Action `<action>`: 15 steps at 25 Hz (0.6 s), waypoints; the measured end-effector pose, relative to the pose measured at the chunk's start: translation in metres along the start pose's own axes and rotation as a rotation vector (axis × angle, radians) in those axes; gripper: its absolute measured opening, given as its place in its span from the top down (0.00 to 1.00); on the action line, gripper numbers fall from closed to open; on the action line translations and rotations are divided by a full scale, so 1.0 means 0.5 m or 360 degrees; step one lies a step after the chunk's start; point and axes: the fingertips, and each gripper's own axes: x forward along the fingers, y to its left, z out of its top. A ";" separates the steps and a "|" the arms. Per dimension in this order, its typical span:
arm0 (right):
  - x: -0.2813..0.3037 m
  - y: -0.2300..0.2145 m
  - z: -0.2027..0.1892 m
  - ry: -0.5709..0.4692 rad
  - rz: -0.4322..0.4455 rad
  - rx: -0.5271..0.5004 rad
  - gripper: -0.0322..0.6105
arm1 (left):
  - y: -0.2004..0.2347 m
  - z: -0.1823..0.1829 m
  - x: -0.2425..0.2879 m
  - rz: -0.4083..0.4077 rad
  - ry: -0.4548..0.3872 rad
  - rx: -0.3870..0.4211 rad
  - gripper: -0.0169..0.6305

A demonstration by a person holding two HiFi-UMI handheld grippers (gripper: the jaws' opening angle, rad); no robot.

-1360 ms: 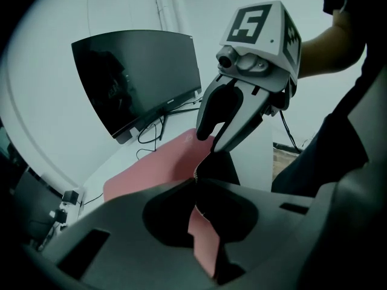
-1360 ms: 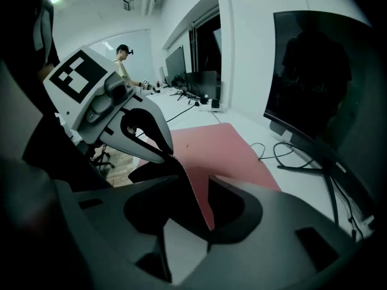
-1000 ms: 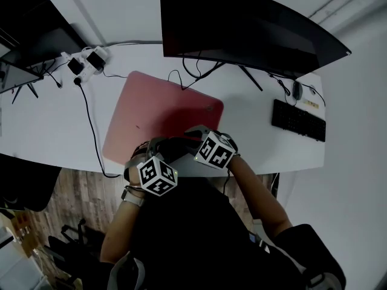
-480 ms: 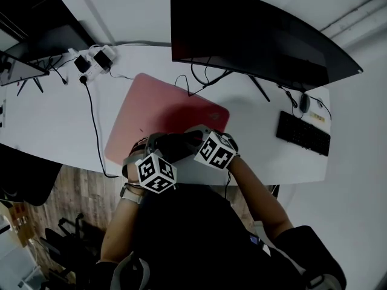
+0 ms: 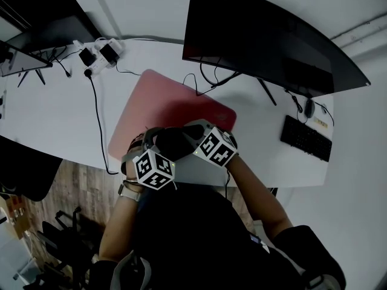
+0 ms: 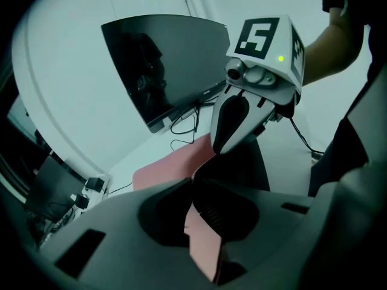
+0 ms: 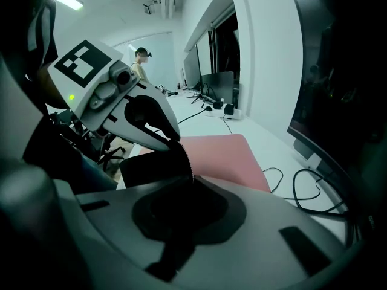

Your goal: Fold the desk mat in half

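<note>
A pink desk mat (image 5: 163, 101) lies flat on the white desk (image 5: 54, 113), in front of the curved monitor. Its near edge is lifted and shows a black underside (image 5: 172, 142). My left gripper (image 5: 149, 142) pinches that edge at its left; pink mat (image 6: 202, 240) runs between its jaws, which are opening slightly. My right gripper (image 5: 188, 132) holds the same edge further right, its jaws closing on the dark lifted edge (image 7: 175, 222). In the gripper views each gripper sees the other close by: the right gripper (image 6: 233, 125) and the left gripper (image 7: 151, 119).
A curved monitor (image 5: 272, 35) stands behind the mat, with its cables (image 5: 205, 80) touching the mat's far edge. A keyboard (image 5: 305, 139) and mouse (image 5: 309, 107) lie at the right. Chargers (image 5: 100, 54) and a black cable (image 5: 97, 119) lie at the left. A person (image 7: 141, 62) stands far off.
The right gripper has settled on the mat's near edge beside the left one. More of the black underside shows between the two grippers. The head view has shifted slightly.
</note>
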 end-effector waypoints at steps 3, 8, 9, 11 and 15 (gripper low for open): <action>0.011 -0.010 0.015 -0.0016 -0.0037 0.0003 0.90 | 0.018 -0.024 -0.007 0.0038 0.0027 -0.0040 0.85; 0.023 -0.043 0.036 -0.0044 -0.0121 0.0061 0.91 | 0.049 -0.067 -0.026 0.0072 0.0053 -0.0119 0.80; 0.026 -0.048 0.038 -0.0043 -0.0132 0.0068 0.91 | 0.052 -0.076 -0.030 0.0072 0.0057 -0.0134 0.80; 0.032 -0.058 0.046 -0.0043 -0.0152 0.0069 0.91 | 0.056 -0.096 -0.037 0.0073 0.0076 -0.0155 0.80; 0.047 -0.079 0.066 -0.0051 -0.0187 0.0082 0.91 | 0.059 -0.136 -0.049 0.0071 0.0115 -0.0194 0.79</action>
